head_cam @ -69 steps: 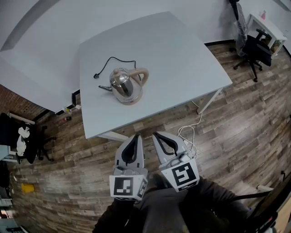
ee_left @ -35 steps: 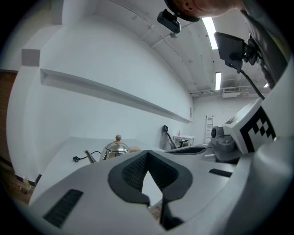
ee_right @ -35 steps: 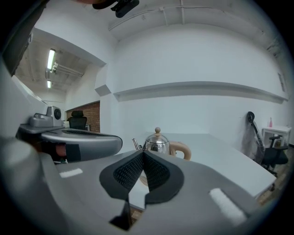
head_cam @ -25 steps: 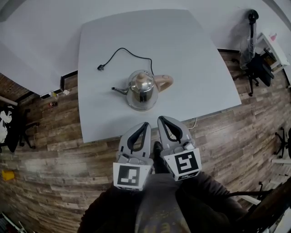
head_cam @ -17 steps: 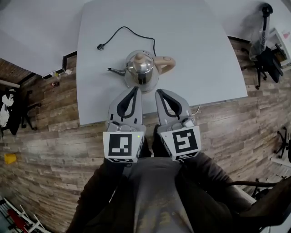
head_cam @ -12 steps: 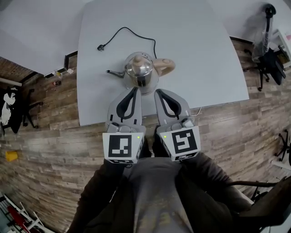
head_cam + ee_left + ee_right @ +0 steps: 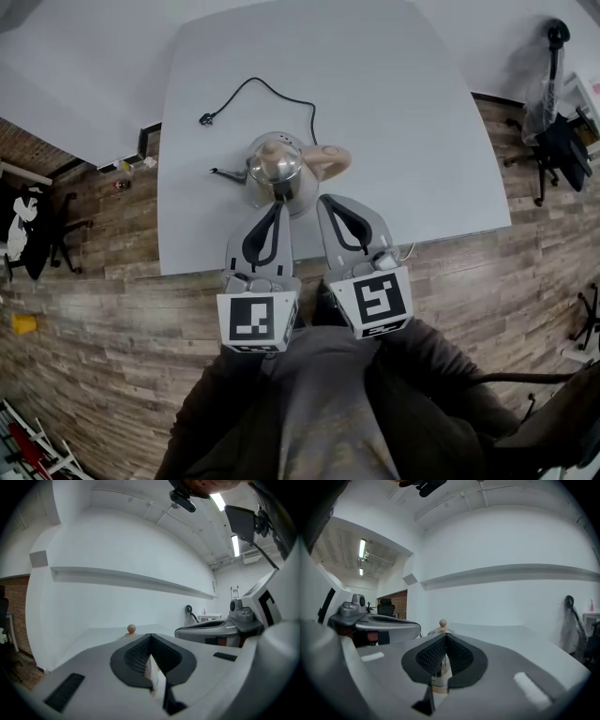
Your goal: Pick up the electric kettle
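Well, the left tool [image 7: 277, 206] and right tool [image 7: 324, 200] are both closed, empty, close by the kettle [image 7: 274, 167] near the surface's [image 7: 403, 112] front edge; unopened, they'd likely shove it, not grasp.

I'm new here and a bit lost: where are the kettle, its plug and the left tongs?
kettle [image 7: 272, 167], head view, on its shiny lid.
plug [image 7: 202, 119], head view, on the black plug head at the cord's end.
left tongs [image 7: 278, 206], head view, between the shut tips.
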